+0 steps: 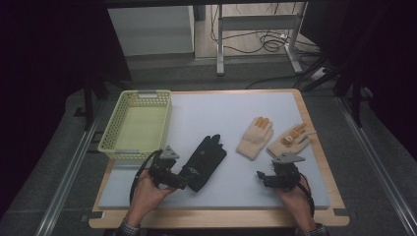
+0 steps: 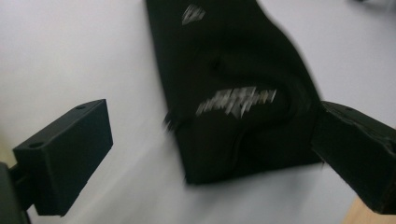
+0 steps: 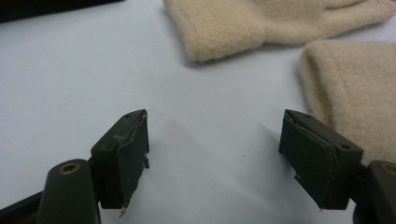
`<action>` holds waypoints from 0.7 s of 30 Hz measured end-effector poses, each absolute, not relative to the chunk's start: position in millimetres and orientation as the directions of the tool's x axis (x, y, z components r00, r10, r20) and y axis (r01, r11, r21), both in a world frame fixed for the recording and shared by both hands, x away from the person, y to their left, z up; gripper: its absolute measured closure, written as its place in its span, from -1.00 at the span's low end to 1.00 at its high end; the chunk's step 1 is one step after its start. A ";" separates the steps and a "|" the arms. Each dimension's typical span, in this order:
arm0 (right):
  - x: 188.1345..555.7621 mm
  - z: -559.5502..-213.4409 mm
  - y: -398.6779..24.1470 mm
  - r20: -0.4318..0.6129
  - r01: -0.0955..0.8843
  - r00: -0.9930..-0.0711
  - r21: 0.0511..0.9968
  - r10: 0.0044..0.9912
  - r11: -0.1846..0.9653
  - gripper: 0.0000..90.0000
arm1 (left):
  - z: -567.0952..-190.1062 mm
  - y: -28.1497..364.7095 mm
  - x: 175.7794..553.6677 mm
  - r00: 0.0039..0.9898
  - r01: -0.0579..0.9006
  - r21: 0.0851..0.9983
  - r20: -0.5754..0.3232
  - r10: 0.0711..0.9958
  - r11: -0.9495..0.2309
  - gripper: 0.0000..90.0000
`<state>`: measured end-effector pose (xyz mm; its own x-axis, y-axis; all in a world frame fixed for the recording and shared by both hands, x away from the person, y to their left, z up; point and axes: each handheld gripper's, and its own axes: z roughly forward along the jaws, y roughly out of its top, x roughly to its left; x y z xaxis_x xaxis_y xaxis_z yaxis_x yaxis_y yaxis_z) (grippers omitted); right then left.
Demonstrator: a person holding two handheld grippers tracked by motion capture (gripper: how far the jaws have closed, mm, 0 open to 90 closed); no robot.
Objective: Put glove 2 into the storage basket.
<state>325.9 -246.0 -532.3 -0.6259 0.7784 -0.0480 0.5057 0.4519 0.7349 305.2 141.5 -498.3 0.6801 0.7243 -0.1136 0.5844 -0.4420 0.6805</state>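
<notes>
The basket (image 1: 136,125) sits at the desk's (image 1: 206,194) far left. Right of it lies the dark glove (image 1: 202,161); further right, two knit gloves (image 1: 255,137) (image 1: 290,140) lie side by side, just apart.

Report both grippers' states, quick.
Left gripper: open, jaws wide either side of the black fabric glove's cuff, not pressing it.
Right gripper: open, holding nothing, near the two beige fleece gloves.

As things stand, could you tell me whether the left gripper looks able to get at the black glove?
Probably yes: the left gripper is open beside the black glove, whose cuff lies between its jaws with nothing in between.
</notes>
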 end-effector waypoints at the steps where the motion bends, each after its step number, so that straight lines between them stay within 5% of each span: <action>1: 325.9 -532.4 -246.0 -0.048 0.506 -0.626 0.735 0.778 0.452 -0.47 | -498.3 141.5 305.2 0.680 0.584 0.681 -0.114 0.724 -0.442 -1.00; 9: 325.8 -532.4 -245.9 -0.049 0.505 -0.625 0.735 0.779 0.452 -0.47 | -500.7 93.4 329.3 0.690 0.590 0.653 -0.105 0.716 -0.474 -1.00; 18: 325.7 -532.4 -245.9 -0.050 0.505 -0.625 0.735 0.779 0.452 -0.47 | -529.8 77.9 348.8 0.654 0.607 0.580 0.023 0.756 -0.543 -1.00; 21: 325.6 -532.5 -245.9 -0.050 0.505 -0.626 0.735 0.778 0.453 -0.47 | -534.8 84.3 352.2 0.650 0.642 0.580 -0.064 0.757 -0.502 -1.00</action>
